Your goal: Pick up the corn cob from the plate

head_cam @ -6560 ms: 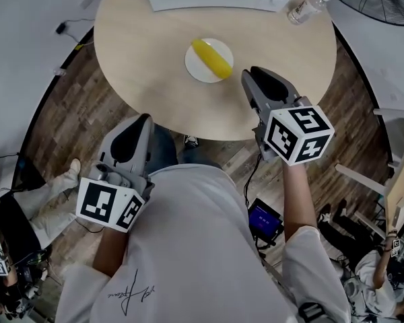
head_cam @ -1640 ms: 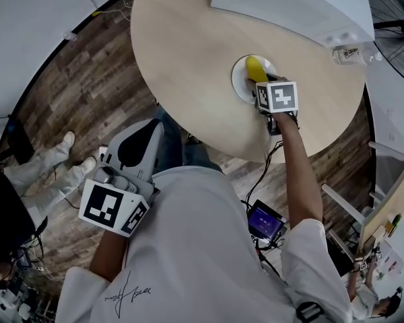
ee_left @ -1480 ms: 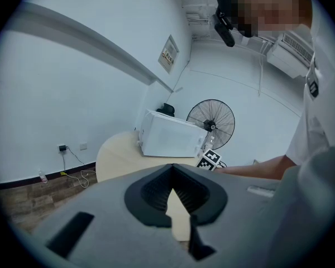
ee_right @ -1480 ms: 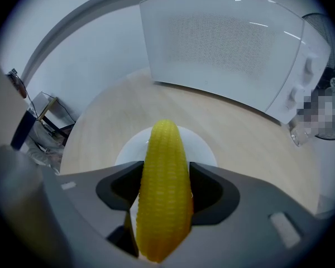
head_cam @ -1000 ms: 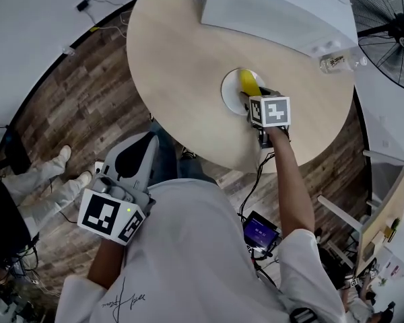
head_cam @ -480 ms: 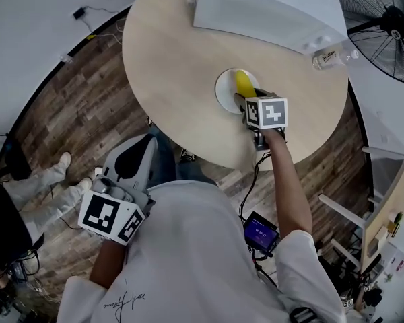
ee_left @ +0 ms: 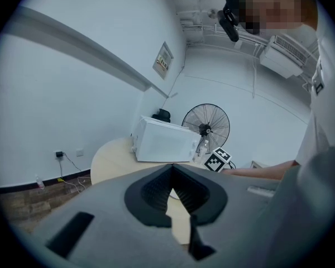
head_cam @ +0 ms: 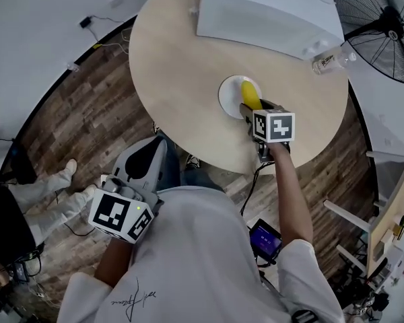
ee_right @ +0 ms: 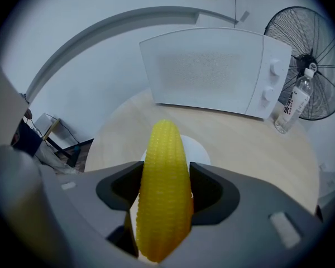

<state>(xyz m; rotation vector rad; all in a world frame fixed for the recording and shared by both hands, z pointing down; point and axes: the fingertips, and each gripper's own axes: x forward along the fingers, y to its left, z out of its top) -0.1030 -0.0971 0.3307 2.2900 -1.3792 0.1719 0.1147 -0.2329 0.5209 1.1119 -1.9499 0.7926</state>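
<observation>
The yellow corn cob (ee_right: 163, 194) sat between the fingers of my right gripper (ee_right: 164, 184), which were closed against its two sides. Much of its length pointed forward past the fingertips. From the head view it hung over the small round white plate (head_cam: 226, 94), but I could not tell whether it had come clear of the plate or was resting on it. The plate lay on the round pale wooden surface (head_cam: 178, 59), well apart from the white microwave oven (head_cam: 266, 5) at the far edge and the clear plastic water bottle (head_cam: 325, 58) beside it.

My left gripper (ee_left: 172, 170) was held back over the floor, its fingers drawn together on nothing.

The risk I judged was the shape. The cob is rounded and tapered and was held by two flat pads, so a quick tilt could make it swivel or squirt out. It would then drop on the plate and might roll off the surface.
</observation>
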